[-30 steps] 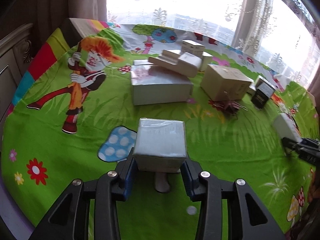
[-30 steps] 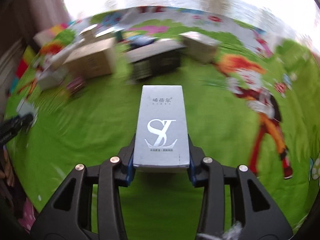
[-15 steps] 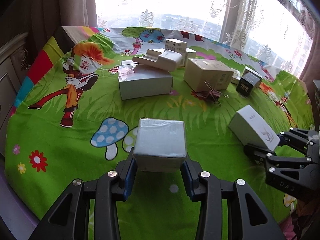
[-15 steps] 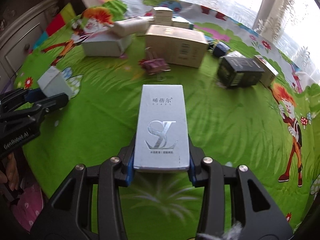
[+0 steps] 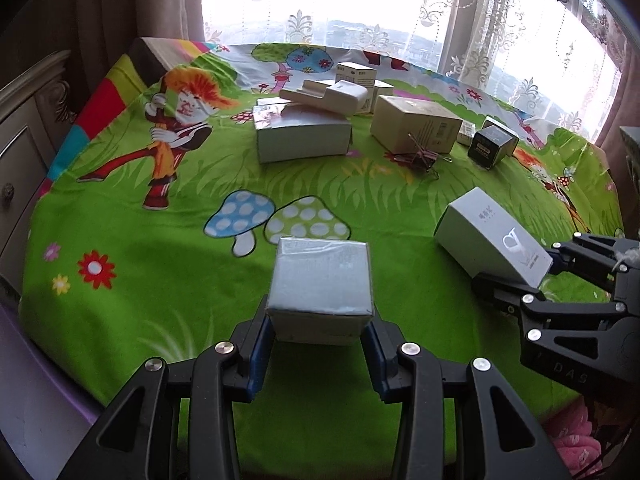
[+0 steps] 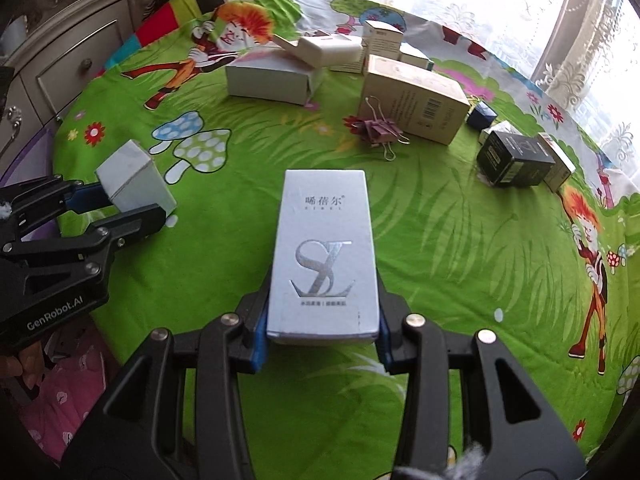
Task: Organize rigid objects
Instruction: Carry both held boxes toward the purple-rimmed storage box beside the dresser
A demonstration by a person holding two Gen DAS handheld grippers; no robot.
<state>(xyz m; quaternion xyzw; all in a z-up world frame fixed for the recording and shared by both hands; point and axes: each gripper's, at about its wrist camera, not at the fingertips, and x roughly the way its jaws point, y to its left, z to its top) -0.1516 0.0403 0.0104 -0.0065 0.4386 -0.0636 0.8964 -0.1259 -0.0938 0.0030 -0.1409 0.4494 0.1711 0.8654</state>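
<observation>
While both boxes hung clear above the green cartoon cloth (image 5: 120,248) on the tabletop, the left tongs (image 5: 320,332) were clenched on a small grey cube box (image 5: 320,280) at the near left, above the mushroom print. To its right the right tongs (image 6: 322,336) gripped a long silver box (image 6: 324,256) with a large monogram, at the near middle of the right wrist view. Farther off, things stood in a loose row. At the far left lay a flat grey box (image 5: 302,136) with a white carton (image 5: 328,96) lying tilted across its top, and small white boxes (image 5: 356,74) behind. Right of these sat a tan carton (image 5: 416,126), with a cluster of pink binder clips (image 6: 378,130) just in front of it, between the held boxes and the carton. At the far right stood a black box (image 6: 516,156), touching a pale box (image 6: 558,166).
</observation>
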